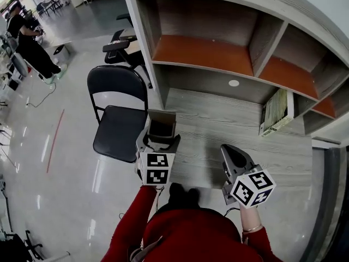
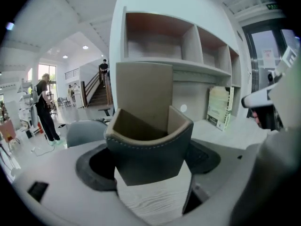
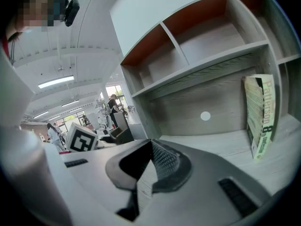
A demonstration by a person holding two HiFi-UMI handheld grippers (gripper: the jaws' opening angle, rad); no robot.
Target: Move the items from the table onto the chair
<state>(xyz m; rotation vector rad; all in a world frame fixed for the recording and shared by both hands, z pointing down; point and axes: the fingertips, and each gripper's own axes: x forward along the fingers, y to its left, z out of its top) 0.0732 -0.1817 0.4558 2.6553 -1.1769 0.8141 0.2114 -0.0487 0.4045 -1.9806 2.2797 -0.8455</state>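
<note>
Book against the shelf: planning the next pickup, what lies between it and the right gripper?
Nothing: the head view shows only bare tabletop between the right gripper and the book; the right gripper view agrees.

Bright, even light comes from a white ceiling strip lamp (image 3: 56, 82) and blown-out far windows (image 2: 47, 72). Streaks of glare lie on the glossy grey floor (image 1: 65, 162) at left, and soft shadow sits in the lower bays of the grey wooden shelf unit (image 1: 262, 37). Fisheye bowing bends every edge, with black corners in both gripper views. The grey and tan open-topped box (image 2: 146, 149) is sharp, while the near shell of the left gripper (image 2: 148, 160) blurs.
</note>
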